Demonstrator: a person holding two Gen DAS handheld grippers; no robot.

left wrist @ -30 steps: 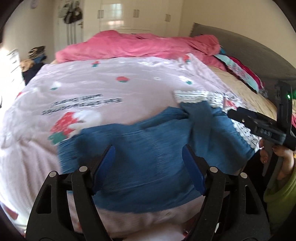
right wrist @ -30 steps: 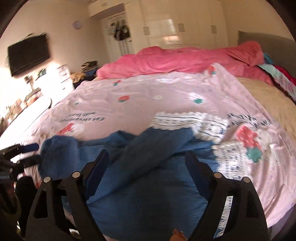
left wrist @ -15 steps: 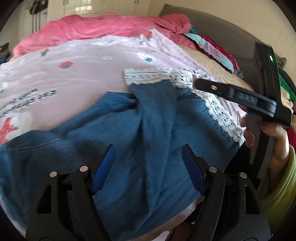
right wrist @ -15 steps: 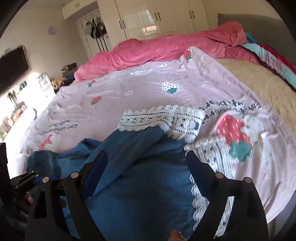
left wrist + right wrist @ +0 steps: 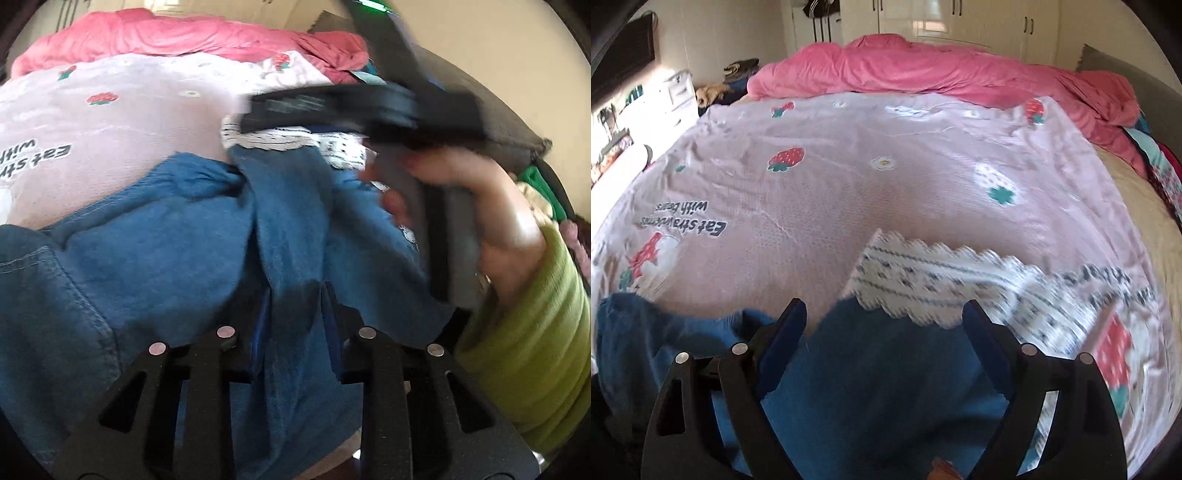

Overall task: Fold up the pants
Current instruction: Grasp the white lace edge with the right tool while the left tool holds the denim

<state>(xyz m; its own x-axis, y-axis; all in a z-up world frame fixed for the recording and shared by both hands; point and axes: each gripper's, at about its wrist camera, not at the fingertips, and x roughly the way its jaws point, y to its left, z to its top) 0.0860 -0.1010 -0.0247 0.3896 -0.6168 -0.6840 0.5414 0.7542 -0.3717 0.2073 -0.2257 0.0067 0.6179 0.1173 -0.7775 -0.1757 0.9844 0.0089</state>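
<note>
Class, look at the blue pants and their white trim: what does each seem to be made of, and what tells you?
Pants: soft, matte denim-like cotton, judging by visible seam stitching and limp folds. Trim: lace, probably cotton, shown by its scalloped edge and openwork pattern.

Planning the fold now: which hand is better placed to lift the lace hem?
Right. Its tongs stand open just short of the lace hem, while the left tongs are closing around a fold of the blue pants.

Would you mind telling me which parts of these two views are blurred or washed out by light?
Left wrist view: the right hand-held gripper and the hand holding it are smeared by motion; the blue pants stay fairly sharp. Right wrist view: the lace trim is streaked, and sunlight blows out the dresser at the left.
</note>
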